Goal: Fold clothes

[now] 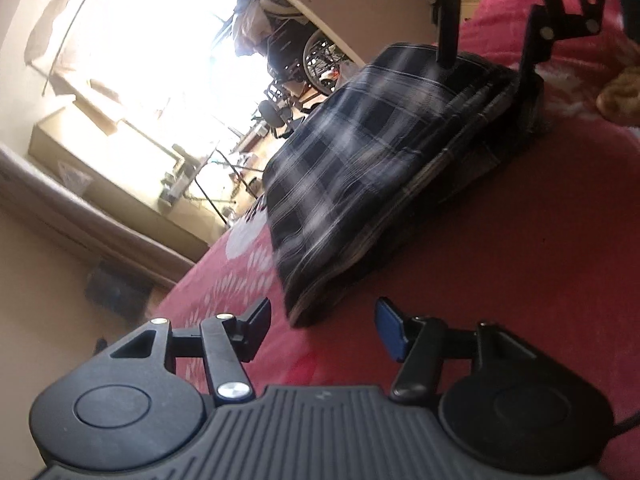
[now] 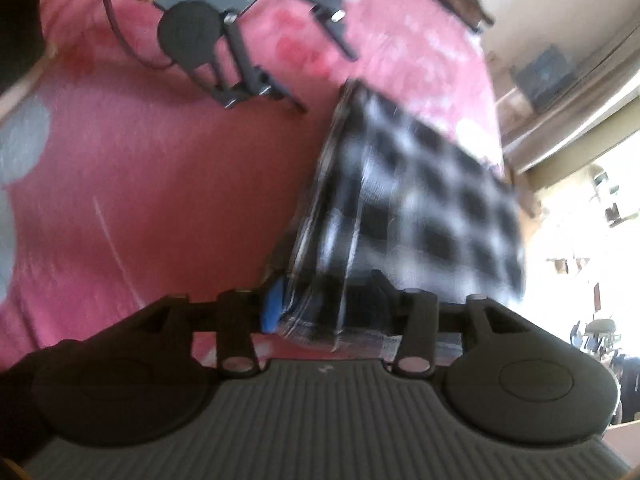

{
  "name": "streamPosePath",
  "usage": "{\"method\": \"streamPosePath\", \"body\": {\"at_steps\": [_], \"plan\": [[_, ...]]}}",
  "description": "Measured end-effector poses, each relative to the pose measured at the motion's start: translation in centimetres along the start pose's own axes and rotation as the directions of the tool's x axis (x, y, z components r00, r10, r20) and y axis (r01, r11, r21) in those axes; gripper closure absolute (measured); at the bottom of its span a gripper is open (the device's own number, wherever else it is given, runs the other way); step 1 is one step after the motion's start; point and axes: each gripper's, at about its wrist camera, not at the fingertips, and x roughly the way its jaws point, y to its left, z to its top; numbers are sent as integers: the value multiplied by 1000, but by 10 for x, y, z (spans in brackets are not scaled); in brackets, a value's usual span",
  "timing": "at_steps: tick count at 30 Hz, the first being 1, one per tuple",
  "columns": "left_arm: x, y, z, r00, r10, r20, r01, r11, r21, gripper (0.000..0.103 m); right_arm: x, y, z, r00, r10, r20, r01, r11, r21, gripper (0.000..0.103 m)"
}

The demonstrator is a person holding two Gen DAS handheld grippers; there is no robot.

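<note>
A folded dark plaid garment (image 1: 380, 168) lies on a red bedspread (image 1: 520, 260). My left gripper (image 1: 322, 328) is open and empty, just short of the garment's near corner. In the left wrist view my right gripper (image 1: 486, 54) stands at the garment's far end, its fingers on either side of the stack. In the right wrist view the garment (image 2: 420, 192) is blurred. My right gripper (image 2: 326, 300) has its fingers around the near end of the folded stack, wide apart. The left gripper (image 2: 326, 78) shows open at the far end.
The pink-red bedspread (image 2: 140, 180) spreads wide to the left of the garment. A bright doorway (image 1: 160, 60) and a wheelchair (image 1: 320, 64) lie beyond the bed's edge. A brown object (image 1: 624, 96) lies on the bed near the right gripper.
</note>
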Motion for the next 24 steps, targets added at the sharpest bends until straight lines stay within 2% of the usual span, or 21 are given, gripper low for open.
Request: {"method": "streamPosePath", "body": {"at_steps": [3, 5, 6, 7, 9, 10, 13, 16, 18, 21, 24], "plan": [[-8, 19, -6, 1000, -10, -14, 10, 999, -51, 44, 1, -2, -1, 1000, 15, 22, -16, 1000, 15, 56], [-8, 32, -8, 1000, 10, -27, -12, 996, -85, 44, 2, -3, -2, 999, 25, 37, -26, 999, 25, 59], [-6, 37, -8, 999, 24, -33, -28, 993, -112, 44, 2, -4, -2, 999, 30, 45, -32, 999, 30, 62], [-2, 44, -6, 999, 32, -41, -38, 987, -154, 46, 3, -4, -2, 998, 35, 53, -37, 999, 34, 74], [5, 56, -1, 998, 33, -46, -44, 962, -270, 49, 3, -5, -3, 997, 45, 68, -48, 998, 44, 86], [9, 62, 2, 999, 29, -46, -43, 943, -331, 53, 4, -6, -3, 996, 50, 75, -53, 997, 49, 88], [16, 64, 14, 1000, -7, -4, 4, 908, -418, 57, 5, -8, -4, 993, 64, 98, -70, 996, 62, 93], [30, 52, 26, 995, -99, 28, 102, 898, -428, 63, 12, -9, -9, 990, 90, 108, -101, 990, 97, 93], [43, 42, 26, 988, -152, 0, 138, 896, -423, 70, 22, -10, -15, 988, 119, 103, -133, 981, 141, 93], [52, 40, 21, 987, -161, -5, 142, 885, -443, 70, 25, -20, -17, 981, 154, 116, -176, 961, 214, 93], [52, 44, 19, 984, -176, -3, 154, 870, -468, 70, 24, -25, -21, 975, 175, 135, -203, 950, 237, 93]]}}
